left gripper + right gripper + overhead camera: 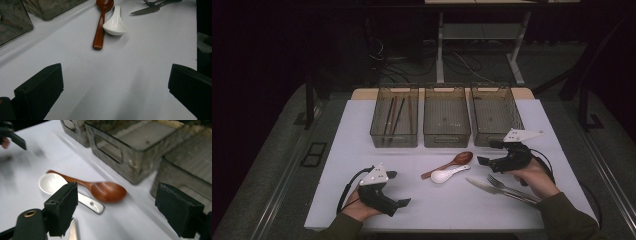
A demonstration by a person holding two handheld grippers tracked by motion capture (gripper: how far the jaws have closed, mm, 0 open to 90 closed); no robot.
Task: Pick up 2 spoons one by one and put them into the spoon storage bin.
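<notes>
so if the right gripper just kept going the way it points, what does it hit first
Most likely the wooden spoon: its bowl lies between the open jaws of the right gripper, with the white spoon beside it. Depth is hard to judge, so that is a guess.

One camera looks down on my table (337, 150) from above; my gripper cameras sit low, both facing the wooden spoon (100, 26).
</notes>
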